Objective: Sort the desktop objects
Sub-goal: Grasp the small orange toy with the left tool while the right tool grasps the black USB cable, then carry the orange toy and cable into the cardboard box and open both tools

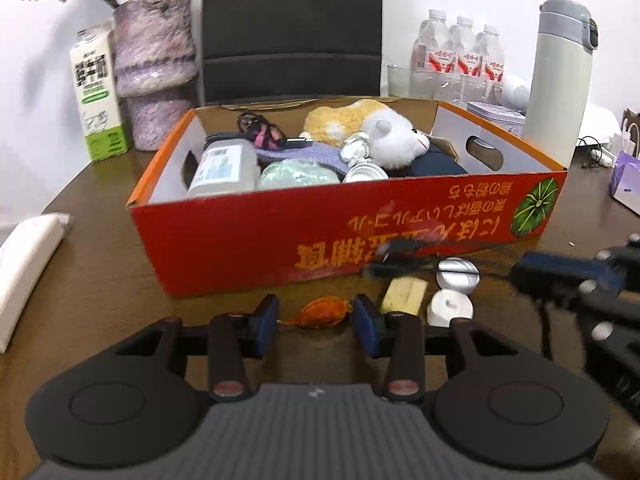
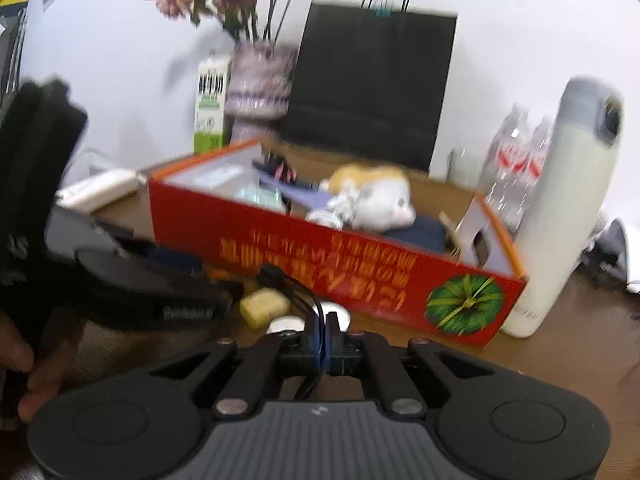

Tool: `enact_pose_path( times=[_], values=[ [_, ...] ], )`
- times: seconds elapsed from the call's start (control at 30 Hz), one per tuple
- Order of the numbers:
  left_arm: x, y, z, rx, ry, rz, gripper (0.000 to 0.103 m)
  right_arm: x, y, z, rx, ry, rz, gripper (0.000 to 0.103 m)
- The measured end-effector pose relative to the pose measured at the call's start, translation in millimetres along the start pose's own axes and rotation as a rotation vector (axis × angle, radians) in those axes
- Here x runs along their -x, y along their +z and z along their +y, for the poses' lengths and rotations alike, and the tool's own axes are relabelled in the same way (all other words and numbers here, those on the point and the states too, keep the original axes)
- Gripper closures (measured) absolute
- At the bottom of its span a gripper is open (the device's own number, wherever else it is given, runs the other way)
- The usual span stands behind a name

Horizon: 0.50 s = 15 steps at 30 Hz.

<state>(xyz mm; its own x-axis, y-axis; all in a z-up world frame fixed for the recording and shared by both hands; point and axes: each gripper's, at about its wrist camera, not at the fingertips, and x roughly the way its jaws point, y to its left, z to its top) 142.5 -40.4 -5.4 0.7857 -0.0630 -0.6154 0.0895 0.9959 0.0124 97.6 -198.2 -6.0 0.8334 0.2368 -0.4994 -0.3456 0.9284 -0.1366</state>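
Right gripper (image 2: 325,330): jaws pinched together on thin black cable (image 2: 294,286).
Left gripper (image 1: 316,316): fingers apart, straddling glossy orange wrapper (image 1: 323,313), contact unclear.
Near table edge: yellow block (image 1: 403,295), two white discs (image 1: 457,273).
Risk: slack cable may snag discs.
Red cardboard box (image 1: 240,248): mid-table, holding plush toy (image 1: 376,132).

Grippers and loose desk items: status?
Left gripper open around orange candy. Right gripper shut on black cable. Red box ahead, nothing blocking.

right gripper (image 1: 560,276) blurred, white pack (image 1: 28,264) edge-cropped
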Motion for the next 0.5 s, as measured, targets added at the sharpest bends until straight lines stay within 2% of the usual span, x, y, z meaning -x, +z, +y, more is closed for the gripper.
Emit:
enact_pose_path(
  times=[0.27, 0.37, 0.5],
  values=[
    [77, -28, 1, 0.092, 0.042, -0.099, 0.061, 65, -13, 0, -0.075, -0.084, -0.100, 0.102],
    [101, -46, -4, 0.084, 0.059, -0.110, 0.061, 88, -22, 3, -0.069, -0.087, -0.115, 0.102],
    [126, -66, -3, 0.109, 0.025, -0.096, 0.061, 118, -30, 11, -0.063, -0.084, -0.099, 0.102]
  ],
)
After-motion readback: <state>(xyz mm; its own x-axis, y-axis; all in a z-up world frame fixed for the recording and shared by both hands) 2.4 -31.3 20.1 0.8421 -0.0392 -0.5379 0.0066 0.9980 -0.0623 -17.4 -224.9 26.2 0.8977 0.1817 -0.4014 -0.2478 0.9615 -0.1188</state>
